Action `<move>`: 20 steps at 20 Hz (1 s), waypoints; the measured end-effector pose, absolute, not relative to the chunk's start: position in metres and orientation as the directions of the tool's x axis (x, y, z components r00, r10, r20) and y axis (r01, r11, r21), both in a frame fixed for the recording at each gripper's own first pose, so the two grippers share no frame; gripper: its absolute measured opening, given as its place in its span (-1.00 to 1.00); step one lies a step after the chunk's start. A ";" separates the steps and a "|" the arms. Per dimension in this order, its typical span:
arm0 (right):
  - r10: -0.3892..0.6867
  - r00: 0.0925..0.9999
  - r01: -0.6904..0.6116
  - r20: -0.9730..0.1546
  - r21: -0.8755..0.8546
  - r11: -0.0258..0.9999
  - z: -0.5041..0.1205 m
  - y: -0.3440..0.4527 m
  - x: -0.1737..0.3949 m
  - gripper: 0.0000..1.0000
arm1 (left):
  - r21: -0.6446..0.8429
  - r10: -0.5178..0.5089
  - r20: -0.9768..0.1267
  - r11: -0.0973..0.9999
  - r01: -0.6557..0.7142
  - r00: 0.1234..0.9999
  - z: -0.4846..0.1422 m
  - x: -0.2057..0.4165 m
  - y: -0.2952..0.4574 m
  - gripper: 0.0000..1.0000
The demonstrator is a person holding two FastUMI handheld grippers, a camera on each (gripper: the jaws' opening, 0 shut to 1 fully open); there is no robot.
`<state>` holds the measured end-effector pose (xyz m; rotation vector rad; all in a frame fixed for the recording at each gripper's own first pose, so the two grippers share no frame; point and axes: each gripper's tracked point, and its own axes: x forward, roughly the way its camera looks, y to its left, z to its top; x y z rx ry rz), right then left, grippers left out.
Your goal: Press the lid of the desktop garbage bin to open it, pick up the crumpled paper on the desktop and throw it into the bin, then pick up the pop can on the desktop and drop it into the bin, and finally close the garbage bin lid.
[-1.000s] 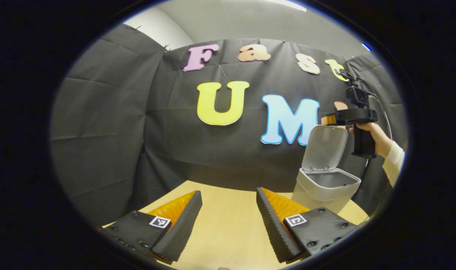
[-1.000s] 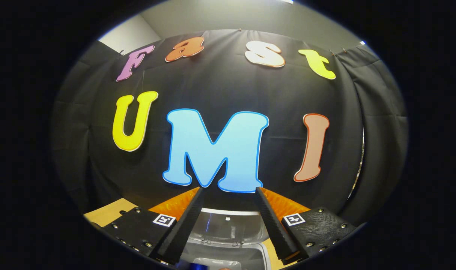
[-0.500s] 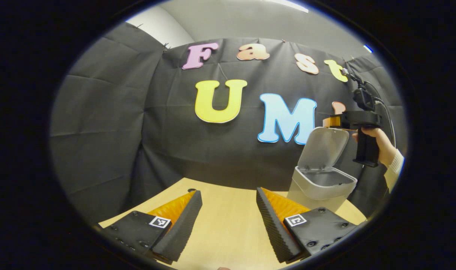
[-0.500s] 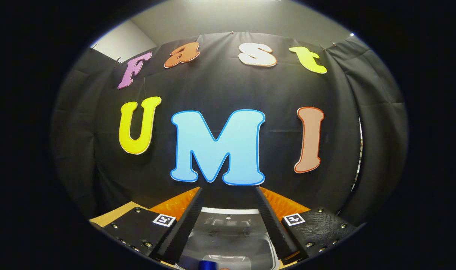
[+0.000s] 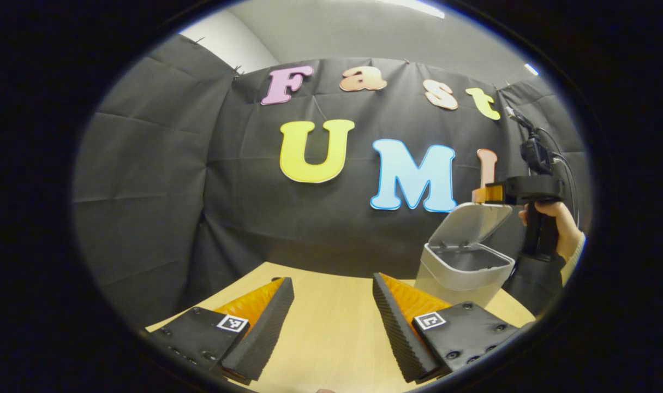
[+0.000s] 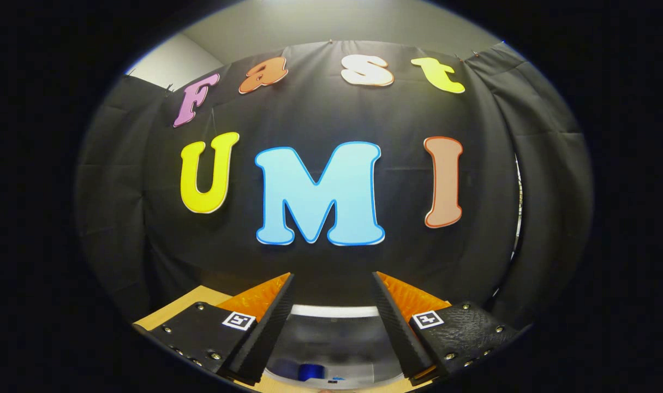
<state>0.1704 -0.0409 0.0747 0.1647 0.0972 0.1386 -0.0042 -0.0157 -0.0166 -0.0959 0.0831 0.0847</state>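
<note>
In the left gripper view the left gripper (image 5: 331, 305) hangs low over the pale wooden counter (image 5: 331, 338) with its two fingers spread wide apart and nothing between them; bare counter shows in the gap. Beyond its right finger, at the far right part of the counter, stands the garbage bin (image 5: 462, 273), a light grey tub whose hinged lid (image 5: 476, 221) is tilted up at a slant, partly raised over the open mouth, with the dark inside of the tub visible under it. Just above the lid's upper edge is the right gripper (image 5: 481, 194), held level by a hand (image 5: 555, 224) wrapped around its upright grip, a pale sleeve cuff at the wrist; its front end is at or just touching the top edge of the lid, and from this side I cannot tell whether contact is made. In the right gripper view the right gripper (image 6: 331, 305) also has its fingers set wide apart, clasping nothing, and it looks down over the lid (image 6: 334, 314), whose pale edge runs across between the fingers. Below that edge the bin's interior is dark and blurred, and a small blue object (image 6: 311, 372) lies inside it, too indistinct to name. A strip of counter (image 6: 184, 308) shows at the lower left.
</note>
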 end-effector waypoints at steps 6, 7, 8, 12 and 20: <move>0.143 0.980 -0.120 -0.140 0.163 0.979 0.033 -0.032 0.159 0.78 | -0.083 0.074 -0.087 0.993 -0.081 0.993 -0.015 -0.008 -0.016 0.90; 0.144 0.978 -0.119 -0.148 0.163 0.979 0.028 -0.031 0.158 0.78 | -0.083 0.074 -0.087 0.993 -0.081 0.993 -0.015 -0.008 -0.015 0.90; 0.145 0.977 -0.119 -0.154 0.163 0.979 0.023 -0.030 0.158 0.78 | -0.082 0.075 -0.088 0.993 -0.082 0.993 -0.015 -0.008 -0.015 0.90; 0.147 0.976 -0.121 -0.162 0.160 0.980 0.009 -0.027 0.158 0.78 | -0.077 0.076 -0.087 0.994 -0.083 0.993 -0.014 -0.007 -0.014 0.90; 0.150 0.979 -0.126 -0.140 0.168 0.978 -0.011 -0.025 0.161 0.78 | -0.075 0.075 -0.091 0.994 -0.082 0.993 -0.017 -0.003 -0.016 0.90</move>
